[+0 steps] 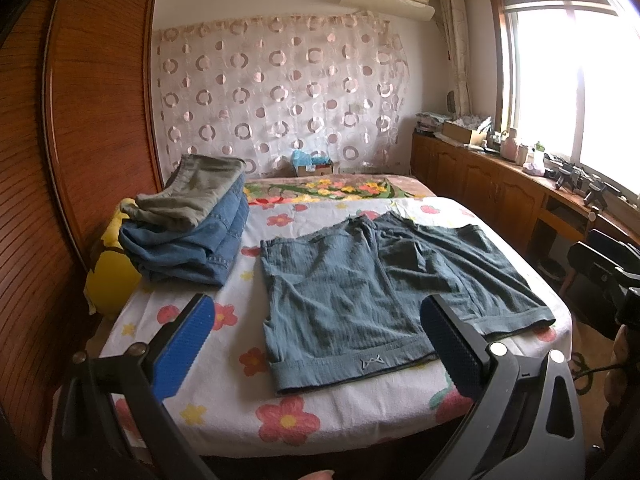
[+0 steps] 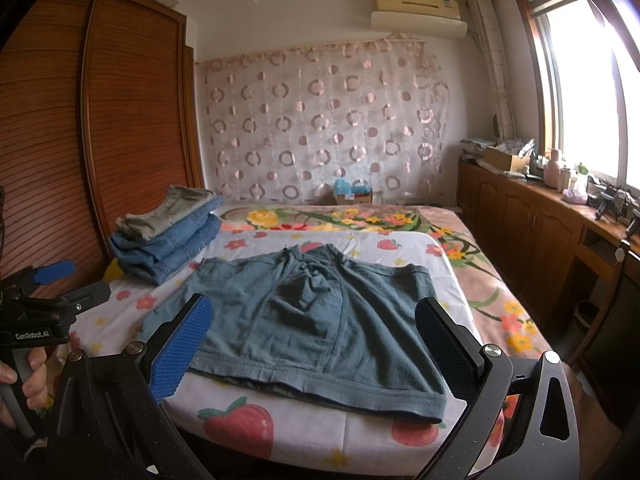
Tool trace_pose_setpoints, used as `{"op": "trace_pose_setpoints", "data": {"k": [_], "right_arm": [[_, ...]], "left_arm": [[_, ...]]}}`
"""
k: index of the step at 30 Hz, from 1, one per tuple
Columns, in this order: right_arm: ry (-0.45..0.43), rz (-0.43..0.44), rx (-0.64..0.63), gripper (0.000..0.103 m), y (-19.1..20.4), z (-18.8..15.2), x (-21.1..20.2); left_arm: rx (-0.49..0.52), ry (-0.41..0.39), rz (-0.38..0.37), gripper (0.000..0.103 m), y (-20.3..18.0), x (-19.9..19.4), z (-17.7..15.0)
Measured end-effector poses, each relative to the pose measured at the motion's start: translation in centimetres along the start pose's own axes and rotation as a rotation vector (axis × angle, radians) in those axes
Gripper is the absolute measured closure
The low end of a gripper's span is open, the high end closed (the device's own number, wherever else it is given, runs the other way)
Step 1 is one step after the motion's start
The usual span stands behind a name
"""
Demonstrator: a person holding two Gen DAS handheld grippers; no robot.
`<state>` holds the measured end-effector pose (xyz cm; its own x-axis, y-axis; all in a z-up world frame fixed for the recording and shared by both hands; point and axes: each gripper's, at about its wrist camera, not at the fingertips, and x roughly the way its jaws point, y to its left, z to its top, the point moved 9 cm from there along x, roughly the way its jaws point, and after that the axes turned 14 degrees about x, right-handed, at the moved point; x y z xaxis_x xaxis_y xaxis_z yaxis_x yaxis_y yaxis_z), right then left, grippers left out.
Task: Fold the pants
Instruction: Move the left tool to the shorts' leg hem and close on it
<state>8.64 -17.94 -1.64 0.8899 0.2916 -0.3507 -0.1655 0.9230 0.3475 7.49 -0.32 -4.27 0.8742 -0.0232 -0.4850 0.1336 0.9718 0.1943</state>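
Observation:
A pair of blue-grey shorts (image 1: 360, 288) (image 2: 320, 320) lies spread flat on the flowered sheet, leg hems toward me and waistband toward the far side. My left gripper (image 1: 316, 344) hovers open over the near hem of the left leg, its blue pads wide apart and touching nothing. My right gripper (image 2: 316, 344) is open too, held above the near hem of the right leg. In the right wrist view the left gripper (image 2: 60, 284) appears at the left edge, held in a hand (image 2: 24, 372).
A stack of folded jeans and olive pants (image 1: 192, 228) (image 2: 168, 236) sits on the bed's far left, over a yellow cushion (image 1: 112, 284). A wooden wardrobe (image 1: 72, 120) stands left. Low cabinets (image 1: 500, 188) with clutter run under the window at right. A floral blanket (image 2: 480, 280) covers the far bed.

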Motion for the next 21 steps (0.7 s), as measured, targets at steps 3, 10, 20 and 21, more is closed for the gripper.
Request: {"op": "trace_pose_setpoints", "data": {"k": [3, 10, 20, 21], "right_arm": [[0.011, -0.007, 0.003, 0.0, 0.3, -0.4, 0.5], [0.044, -0.032, 0.004, 0.0, -1.1, -1.3, 1.1], [0.093, -0.065, 0.013, 0.0, -3.9, -2.9, 2.9], [0.095, -0.066, 0.012, 0.0, -4.0, -2.9, 2.9]], "left_arm": [[-0.001, 0.018, -0.004, 0.0, -0.5, 0.3, -0.5], [-0.008, 0.059, -0.028, 0.0, -0.5, 2.3, -2.0], [0.0, 0.101, -0.05, 0.0, -0.7, 4.2, -3.5], [-0.003, 0.101, -0.053, 0.0, -0.7, 4.2, -3.5]]}}
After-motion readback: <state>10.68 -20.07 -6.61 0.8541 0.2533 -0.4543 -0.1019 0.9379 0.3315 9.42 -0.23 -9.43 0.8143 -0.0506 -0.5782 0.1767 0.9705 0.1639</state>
